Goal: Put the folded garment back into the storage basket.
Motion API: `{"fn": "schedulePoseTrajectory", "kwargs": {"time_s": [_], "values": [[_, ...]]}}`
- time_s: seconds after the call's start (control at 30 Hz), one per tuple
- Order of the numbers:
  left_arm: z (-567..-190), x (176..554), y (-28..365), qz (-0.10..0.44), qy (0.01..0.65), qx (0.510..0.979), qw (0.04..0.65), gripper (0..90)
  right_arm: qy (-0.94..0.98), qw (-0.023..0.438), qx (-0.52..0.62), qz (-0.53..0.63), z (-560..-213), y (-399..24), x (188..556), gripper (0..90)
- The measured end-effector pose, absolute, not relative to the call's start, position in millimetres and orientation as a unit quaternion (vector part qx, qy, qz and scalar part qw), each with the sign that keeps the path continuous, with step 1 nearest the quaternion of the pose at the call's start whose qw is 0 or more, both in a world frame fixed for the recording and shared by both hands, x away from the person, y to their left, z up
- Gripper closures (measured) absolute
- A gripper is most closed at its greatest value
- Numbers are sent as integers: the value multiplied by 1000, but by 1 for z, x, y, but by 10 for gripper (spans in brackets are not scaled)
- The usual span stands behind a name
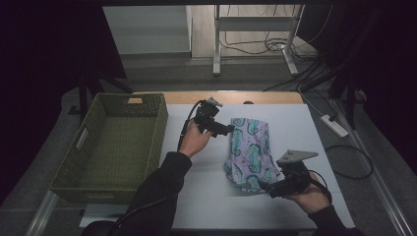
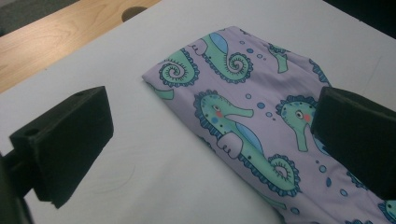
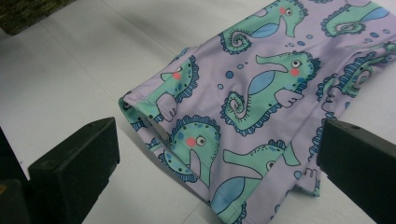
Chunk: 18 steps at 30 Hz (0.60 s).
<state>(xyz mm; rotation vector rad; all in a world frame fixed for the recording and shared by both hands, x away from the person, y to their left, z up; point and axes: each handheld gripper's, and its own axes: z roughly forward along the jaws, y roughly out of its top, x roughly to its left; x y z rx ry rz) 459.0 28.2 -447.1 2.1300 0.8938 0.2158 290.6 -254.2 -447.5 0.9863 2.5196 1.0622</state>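
A folded lilac cloth with teal seahorses lies flat on the white table, right of centre. My left gripper hovers at the cloth's far left corner, open, with nothing between its jaws. In the left gripper view the cloth lies between and beyond the wide-apart jaws. My right gripper sits at the cloth's near edge, also open and empty. The right gripper view has the cloth's layered near corner spread between its two jaws.
A green woven basket stands empty on the table's left side. A strip of bare wood runs along the far edge. Beyond the table are desk legs and cables on the floor, with a power strip at the right.
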Motion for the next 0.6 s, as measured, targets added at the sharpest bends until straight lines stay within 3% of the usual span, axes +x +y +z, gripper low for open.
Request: {"fn": "schedulePoseTrajectory", "kwargs": {"time_s": [0.6], "values": [[-470, 494, 12, 84, 353, 855, 371, 0, 892, 92, 311, 316, -468, -235, 309, 0]]}}
